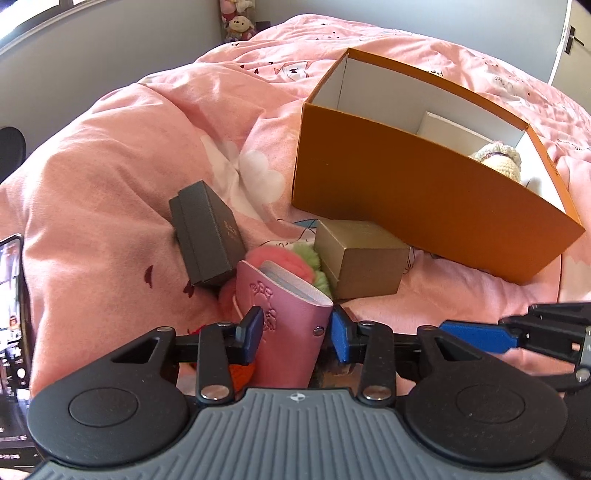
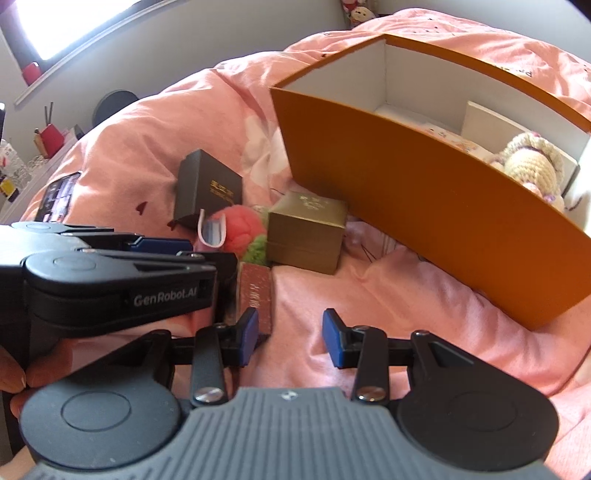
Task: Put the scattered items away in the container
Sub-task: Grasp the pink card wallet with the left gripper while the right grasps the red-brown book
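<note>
Left gripper (image 1: pixel 295 328) right up front, blue pads clamped on a pink embossed leather pouch (image 1: pixel 286 325), held upright with its open mouth pointing away. Right gripper (image 2: pixel 289 338) alongside, low over the pink duvet (image 2: pixel 388 314), blue pads spread apart with nothing between them. Just off its left pad, a slim reddish-brown box (image 2: pixel 255 291) lying on the bedding. Next back, a cluster: fluffy pink and green pom-pom (image 1: pixel 295 258) peeking out behind the pouch, gold box (image 1: pixel 360 258) just to its right, dark grey box (image 1: pixel 205 232) tilted to its left, corner dug into the duvet. Beyond those, the big orange container (image 1: pixel 424 206), open-topped, white inside, resting on the bed with its near long wall just behind the gold box. Already inside at the right end: a cream crocheted doll (image 2: pixel 532 166), with a white box (image 1: pixel 454 127) standing in the middle. Far back, plush toys (image 1: pixel 238 22) against the grey wall past the top of the bed.
</note>
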A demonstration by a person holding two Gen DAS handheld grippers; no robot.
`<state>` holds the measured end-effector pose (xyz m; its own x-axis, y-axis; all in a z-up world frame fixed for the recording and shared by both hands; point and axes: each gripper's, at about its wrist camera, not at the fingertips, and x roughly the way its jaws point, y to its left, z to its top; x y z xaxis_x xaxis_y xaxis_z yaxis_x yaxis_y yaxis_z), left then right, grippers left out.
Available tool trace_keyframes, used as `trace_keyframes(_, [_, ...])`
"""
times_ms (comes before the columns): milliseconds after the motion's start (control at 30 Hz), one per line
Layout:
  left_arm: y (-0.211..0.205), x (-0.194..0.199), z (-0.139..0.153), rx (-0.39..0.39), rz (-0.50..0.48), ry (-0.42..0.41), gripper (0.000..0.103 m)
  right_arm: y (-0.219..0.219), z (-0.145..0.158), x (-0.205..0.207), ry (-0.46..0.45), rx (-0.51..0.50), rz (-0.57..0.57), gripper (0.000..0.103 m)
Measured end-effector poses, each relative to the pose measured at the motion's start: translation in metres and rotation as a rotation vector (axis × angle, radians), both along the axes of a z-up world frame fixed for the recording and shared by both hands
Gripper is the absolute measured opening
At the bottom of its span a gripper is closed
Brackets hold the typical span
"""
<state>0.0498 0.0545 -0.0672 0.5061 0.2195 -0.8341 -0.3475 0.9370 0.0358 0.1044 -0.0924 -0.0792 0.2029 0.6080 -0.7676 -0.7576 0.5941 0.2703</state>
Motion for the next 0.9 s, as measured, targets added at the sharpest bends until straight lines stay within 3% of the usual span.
trace_keyframes(167, [0.003, -0.017, 0.009, 0.012, -0.004, -0.008, 0.037, 0.007, 0.001, -0.002, 0.039, 0.021, 0.067, 0.038])
trace_keyframes(367, [0.014, -0.029, 0.017, 0.018, 0.057, -0.019, 0.034, 0.02, -0.004, -0.001, 0.079, 0.009, 0.126, 0.036])
trace_keyframes(567, [0.019, -0.032, 0.016, 0.03, 0.074, -0.028, 0.034, 0.034, -0.017, 0.009, 0.113, -0.037, 0.127, 0.038])
trace_keyframes(900, [0.024, -0.021, 0.008, 0.052, 0.068, -0.047, 0.039, 0.048, -0.031, 0.016, 0.165, -0.031, 0.149, 0.038])
